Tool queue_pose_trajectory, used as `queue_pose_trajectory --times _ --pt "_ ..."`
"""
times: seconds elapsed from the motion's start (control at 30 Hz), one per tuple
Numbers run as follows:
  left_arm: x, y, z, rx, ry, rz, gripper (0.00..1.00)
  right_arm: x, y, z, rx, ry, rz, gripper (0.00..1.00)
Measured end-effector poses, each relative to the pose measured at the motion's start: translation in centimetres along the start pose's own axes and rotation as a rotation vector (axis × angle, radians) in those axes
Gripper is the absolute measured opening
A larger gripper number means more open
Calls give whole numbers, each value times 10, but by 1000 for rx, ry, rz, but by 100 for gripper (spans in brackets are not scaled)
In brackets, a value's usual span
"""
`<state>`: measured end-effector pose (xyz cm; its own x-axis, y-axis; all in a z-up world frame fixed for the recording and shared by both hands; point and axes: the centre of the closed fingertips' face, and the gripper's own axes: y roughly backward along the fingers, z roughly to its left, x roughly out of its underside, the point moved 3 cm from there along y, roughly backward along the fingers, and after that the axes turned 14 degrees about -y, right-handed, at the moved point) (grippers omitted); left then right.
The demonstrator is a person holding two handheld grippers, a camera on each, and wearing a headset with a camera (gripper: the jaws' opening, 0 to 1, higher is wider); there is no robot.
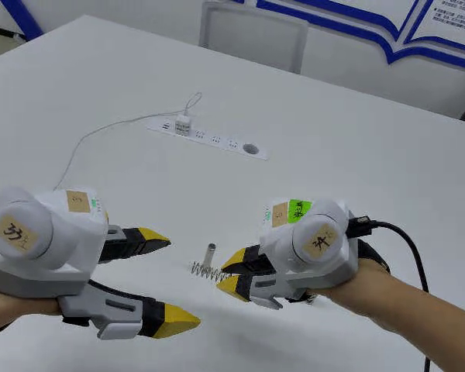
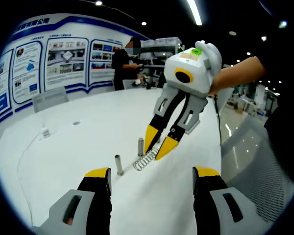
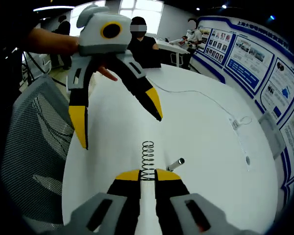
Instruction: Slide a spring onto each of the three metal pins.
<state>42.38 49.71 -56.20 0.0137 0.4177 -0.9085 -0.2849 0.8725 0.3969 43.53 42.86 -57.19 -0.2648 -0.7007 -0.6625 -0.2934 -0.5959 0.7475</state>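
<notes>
Right hand-held gripper (image 3: 147, 175) clenched on one end of a spring (image 3: 147, 156), its free end beside an upright metal pin (image 1: 211, 253) on the worktop (image 1: 333, 178), probably for threading; left hand-held gripper (image 1: 180, 280) released, empty.

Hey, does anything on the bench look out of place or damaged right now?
Nothing stands out. The right hand-held gripper pinches one end of an evenly coiled spring, and a metal pin and a second pin stand upright nearby.
</notes>
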Motion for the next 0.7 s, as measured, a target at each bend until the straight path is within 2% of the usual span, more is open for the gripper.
queue_pose_trajectory --times 0.27,0.5,0.63,0.7 --pt "-9 -4 -13 35 -60 -1 55 -8 20 15 5 105 -14 11" --pt "-17 -4 -20 61 -90 -20 45 -8 26 26 -6 161 -7 11" --pt "-20 -4 -26 90 -112 -29 34 -7 29 29 -4 200 6 11" --pt "-22 -5 -28 99 -103 -39 31 -7 30 31 -7 205 6 11"
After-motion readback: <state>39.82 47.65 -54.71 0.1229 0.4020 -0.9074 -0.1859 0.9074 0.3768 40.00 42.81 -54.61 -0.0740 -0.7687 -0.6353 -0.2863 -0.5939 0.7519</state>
